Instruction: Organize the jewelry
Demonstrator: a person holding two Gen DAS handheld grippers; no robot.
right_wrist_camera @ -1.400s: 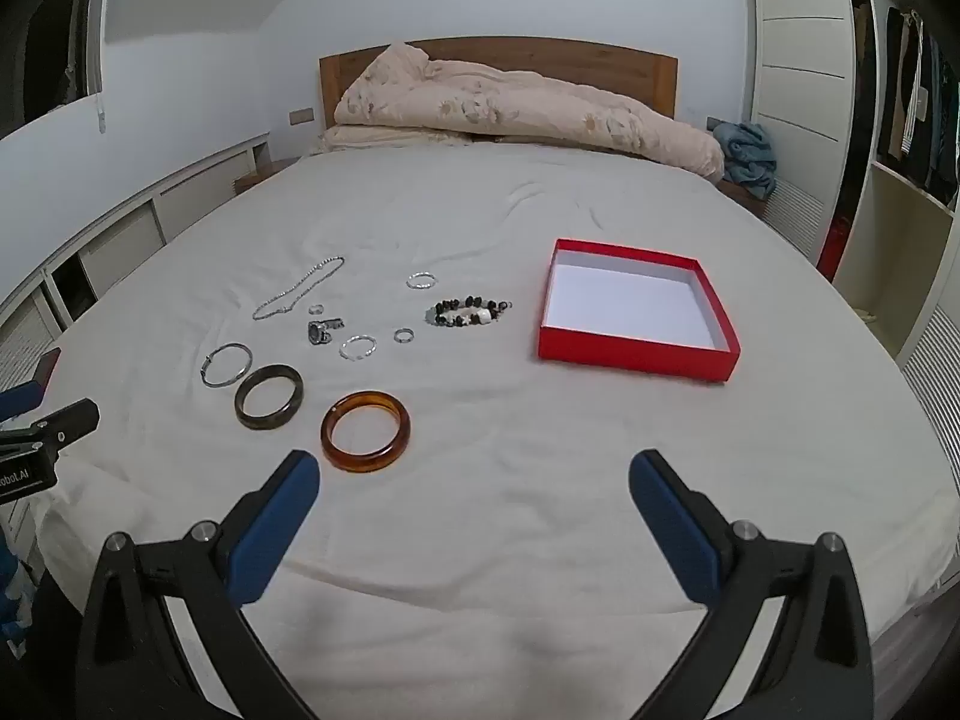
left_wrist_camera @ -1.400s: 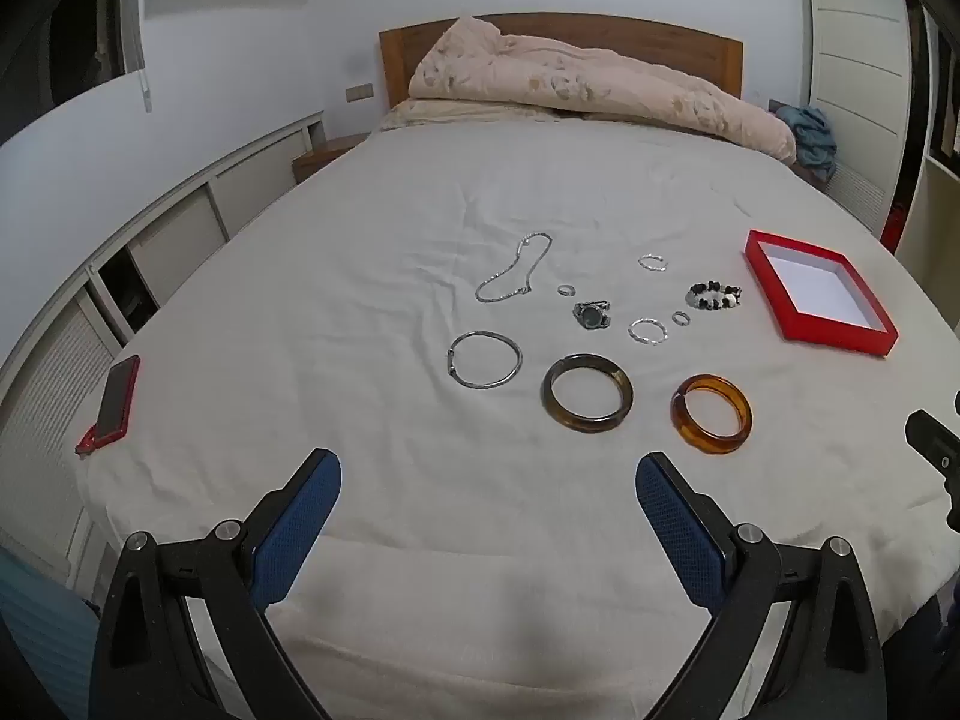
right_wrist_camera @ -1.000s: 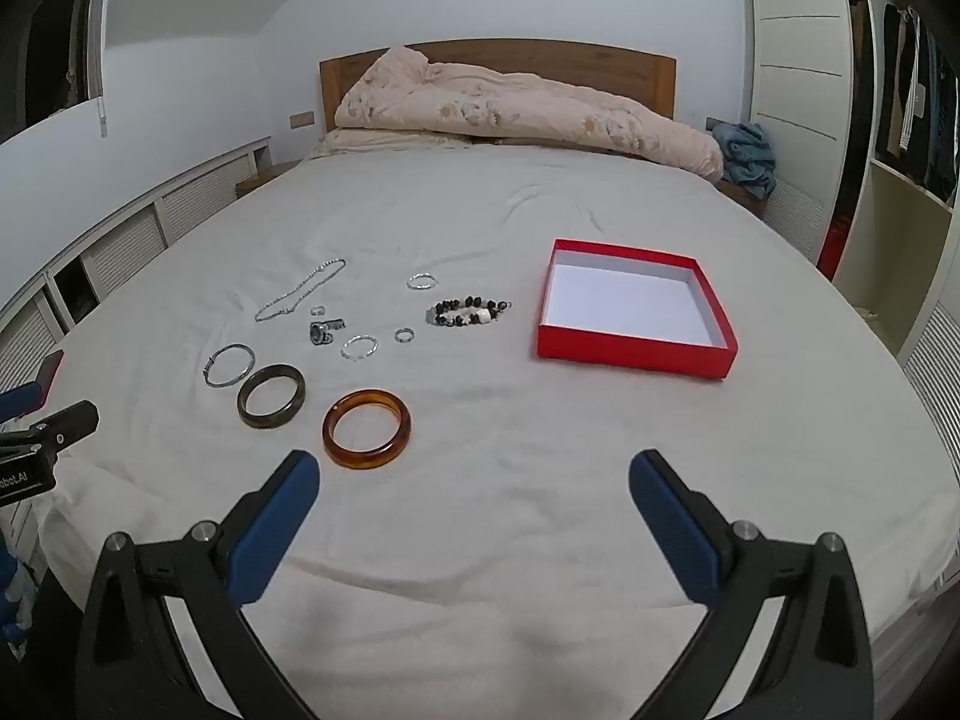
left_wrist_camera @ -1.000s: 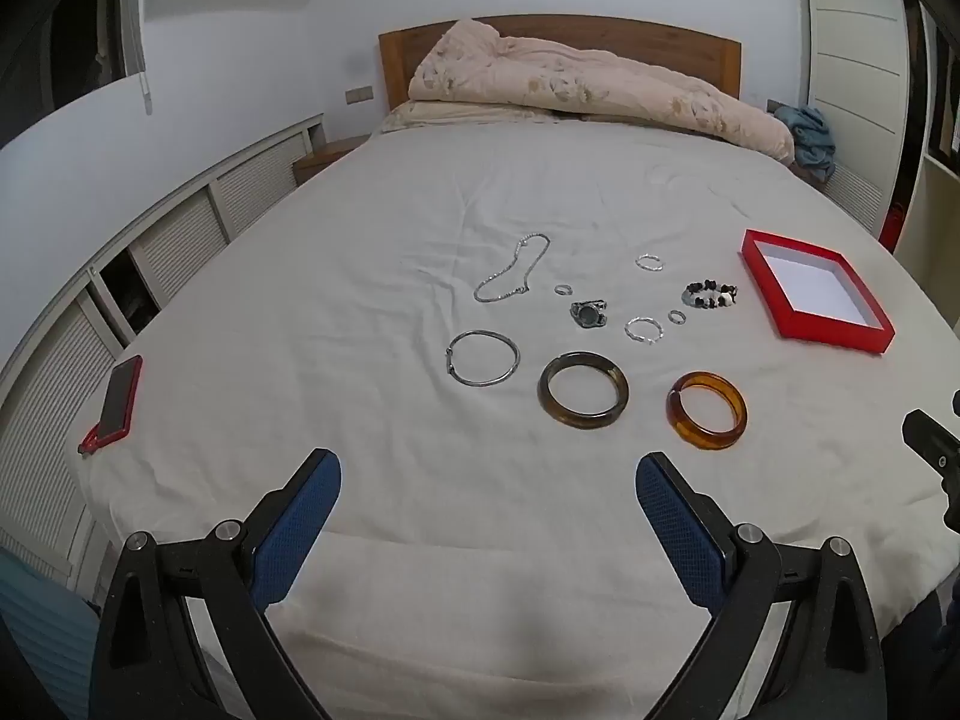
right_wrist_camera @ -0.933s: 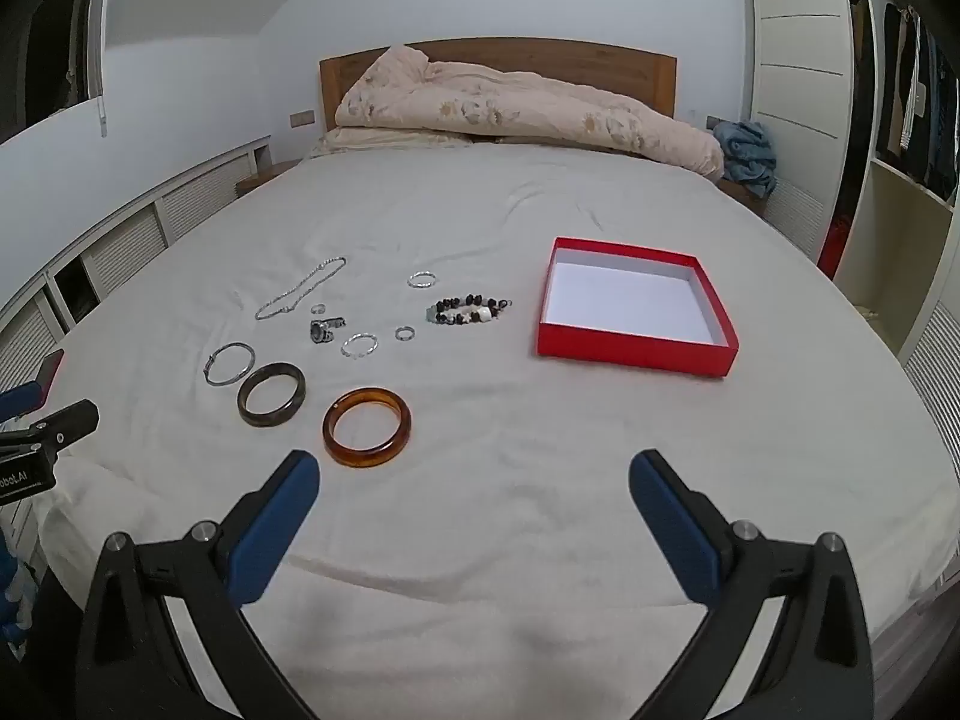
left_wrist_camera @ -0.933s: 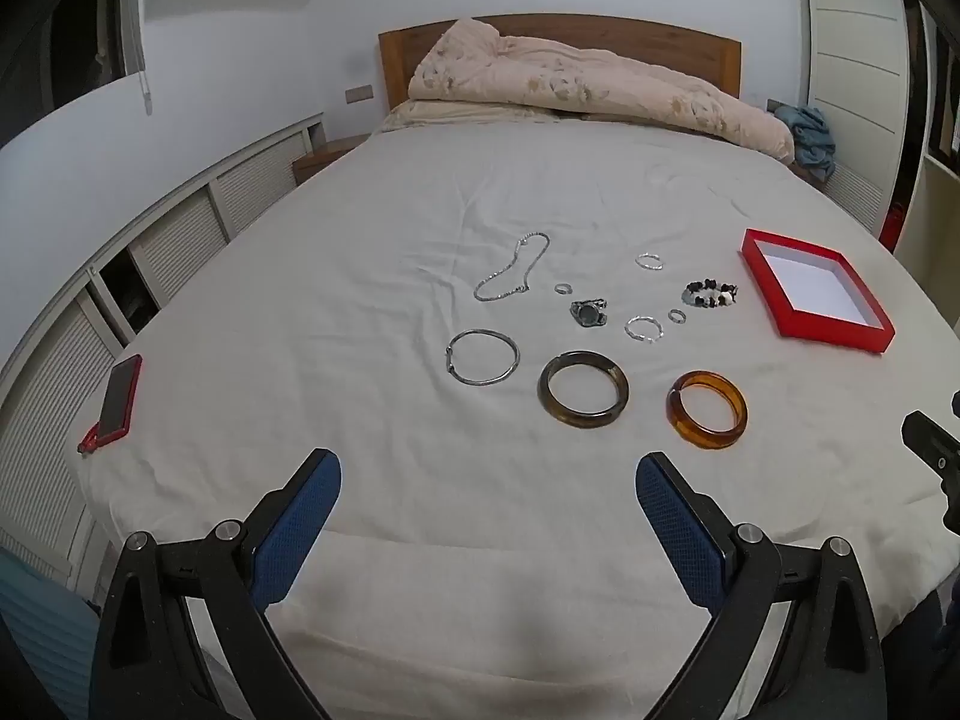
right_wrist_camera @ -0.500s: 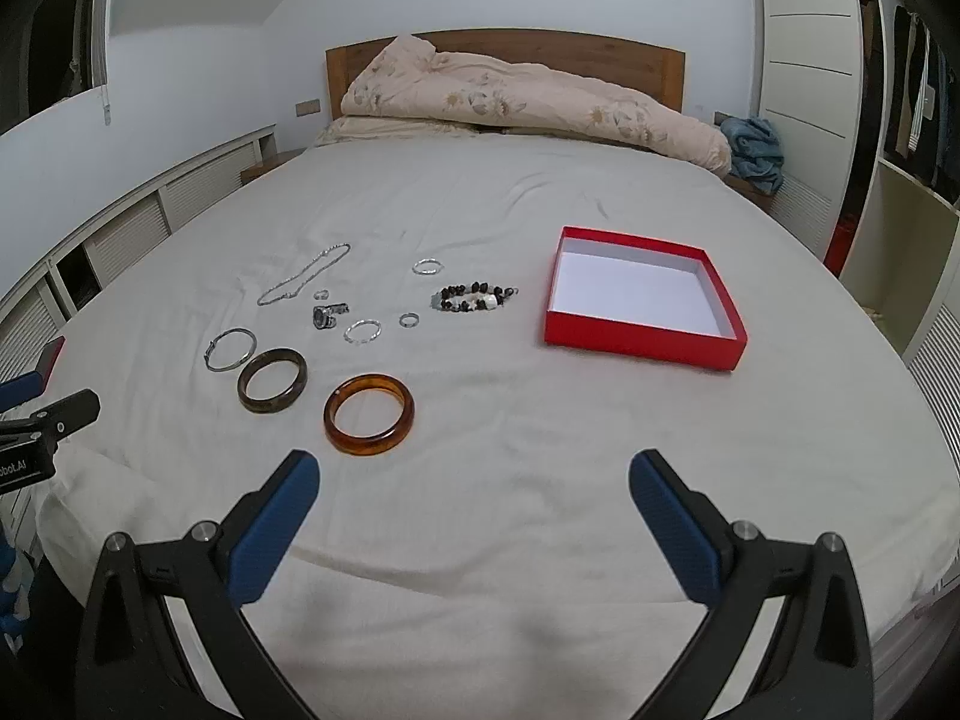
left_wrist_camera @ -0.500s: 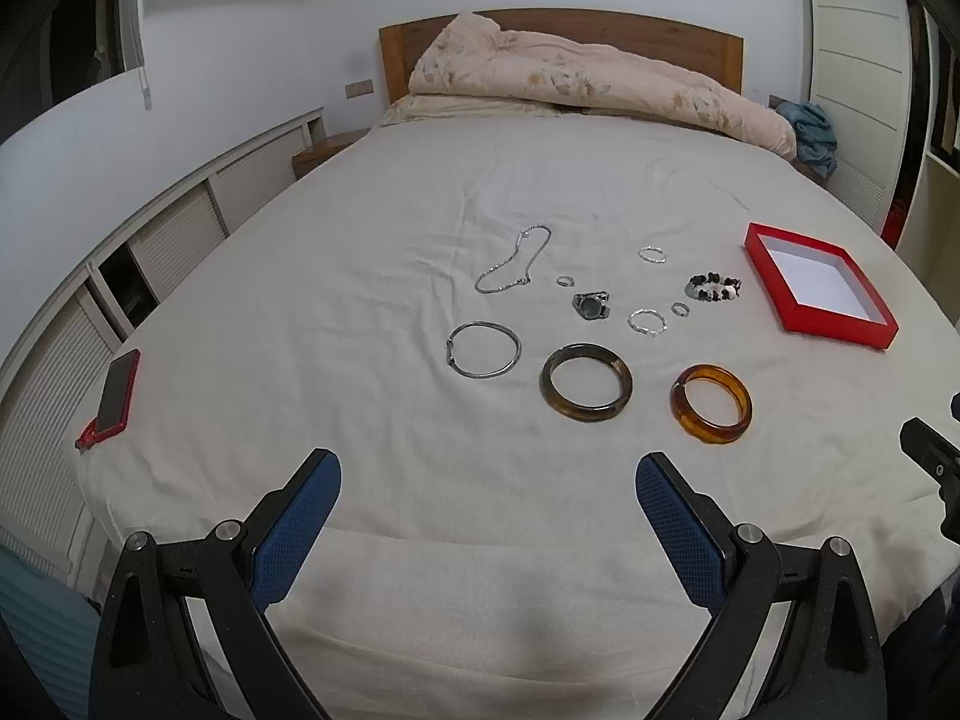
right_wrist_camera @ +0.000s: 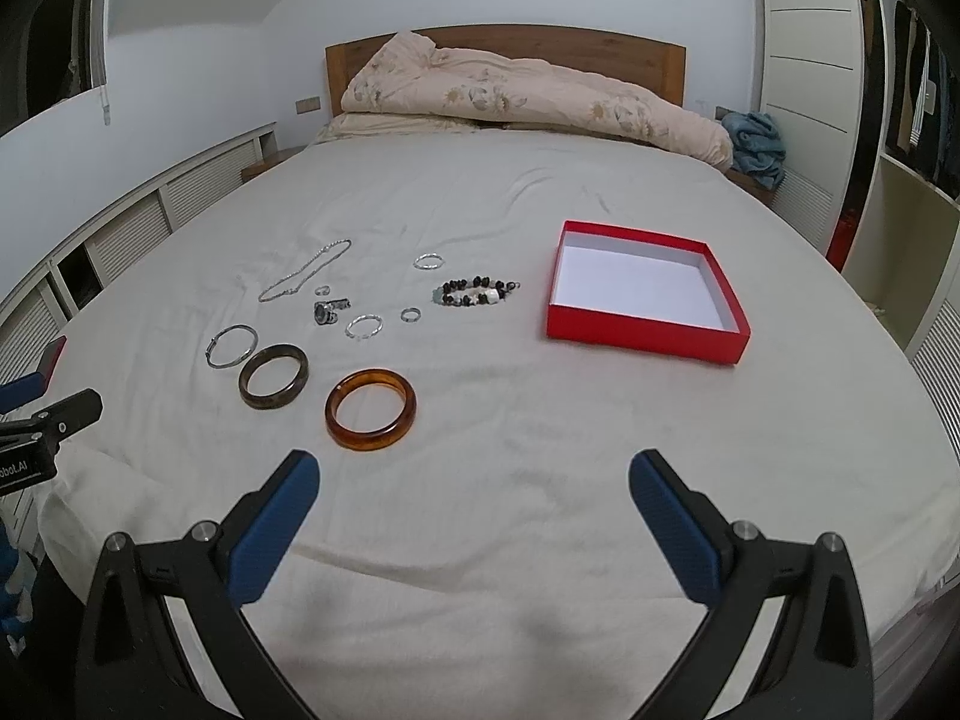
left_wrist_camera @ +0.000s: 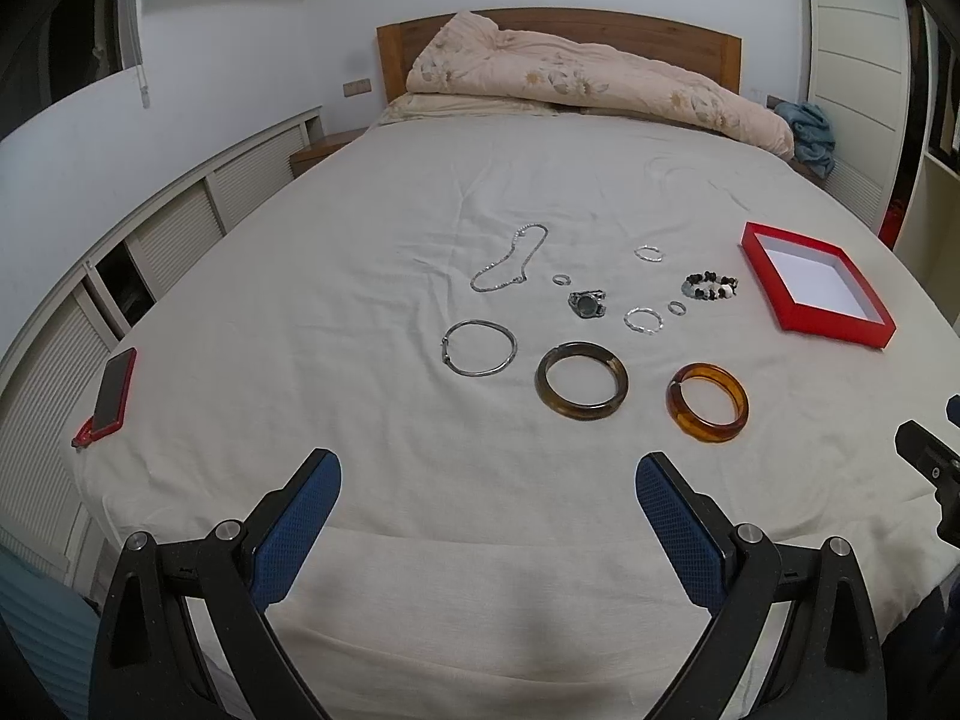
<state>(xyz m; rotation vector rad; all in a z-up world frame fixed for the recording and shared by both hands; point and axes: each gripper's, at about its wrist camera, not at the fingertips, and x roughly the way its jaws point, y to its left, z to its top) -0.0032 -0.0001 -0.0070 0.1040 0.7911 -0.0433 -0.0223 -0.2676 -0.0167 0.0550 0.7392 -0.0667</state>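
Jewelry lies spread on the white bed: an amber bangle [left_wrist_camera: 708,402] [right_wrist_camera: 371,401], a dark brown bangle [left_wrist_camera: 582,381] [right_wrist_camera: 274,376], a thin silver bangle [left_wrist_camera: 479,347], a silver chain [left_wrist_camera: 510,258], a beaded bracelet [right_wrist_camera: 477,293], a watch [left_wrist_camera: 588,303] and small silver rings. An empty red box [right_wrist_camera: 648,300] [left_wrist_camera: 816,294] sits to their right. My left gripper [left_wrist_camera: 487,528] and right gripper [right_wrist_camera: 473,522] are both open and empty, hovering over the bed's near edge, short of the bangles.
A phone in a red case [left_wrist_camera: 111,390] lies at the bed's left edge. A folded floral duvet [left_wrist_camera: 588,78] lies at the headboard. Low white cabinets run along the left wall; wardrobe shelves stand at the right.
Both grippers have moved slightly forward toward the jewelry; the pieces appear a little nearer. Nothing was touched.
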